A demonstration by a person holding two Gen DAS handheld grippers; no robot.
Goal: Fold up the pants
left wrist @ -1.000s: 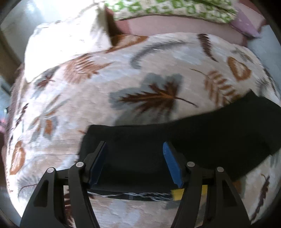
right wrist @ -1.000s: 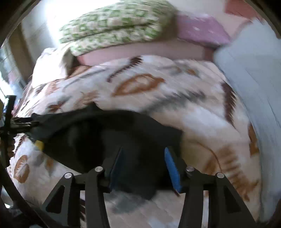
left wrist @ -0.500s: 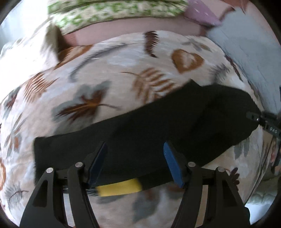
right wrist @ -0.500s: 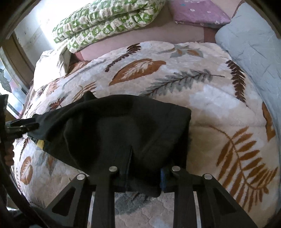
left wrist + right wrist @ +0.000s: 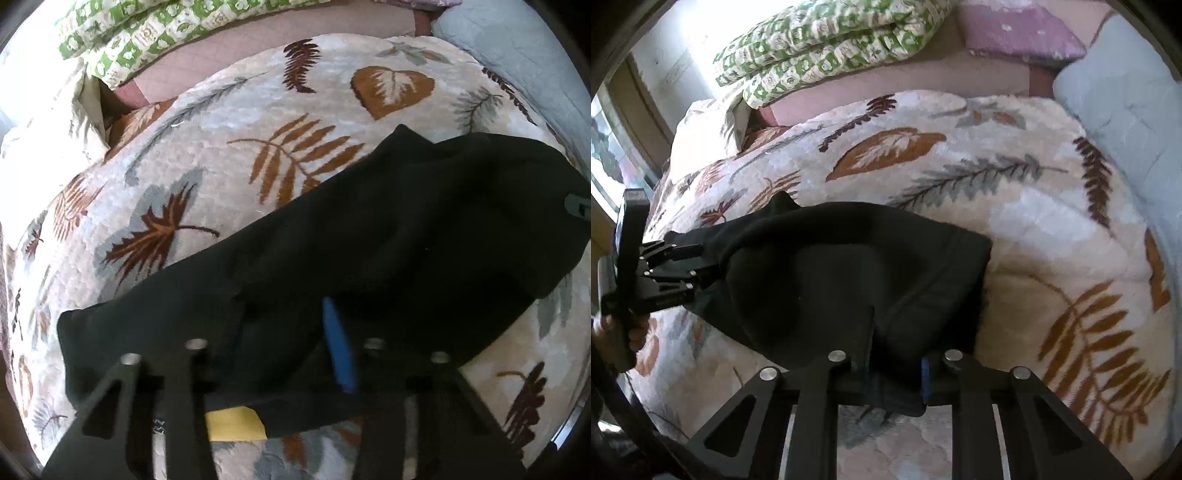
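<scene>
On the leaf-print blanket we see the black pants stretched as a band across the near part, running from lower left up to the right in the left wrist view. In the right wrist view the pants bunch into a rounded fold at the near edge. A yellow tag sticks out under the near hem.

Left gripper: jaws have just been closing, pants fabric is bunched between them, one blue pad shows and the other is buried in cloth. We read it as pinching the pants. We also see it from the side in the right view, clamped on the pants' far-left end, with a hand on its handle.

Right gripper: jaws have just been closing too, now nearly together with a thick wad of pants pinched between them at the near hem. Its tip barely shows at the right edge of the left view, touching the pants.

Around it: green patterned quilt folded at the back, purple pillow beside it, grey-blue cover along the right.
</scene>
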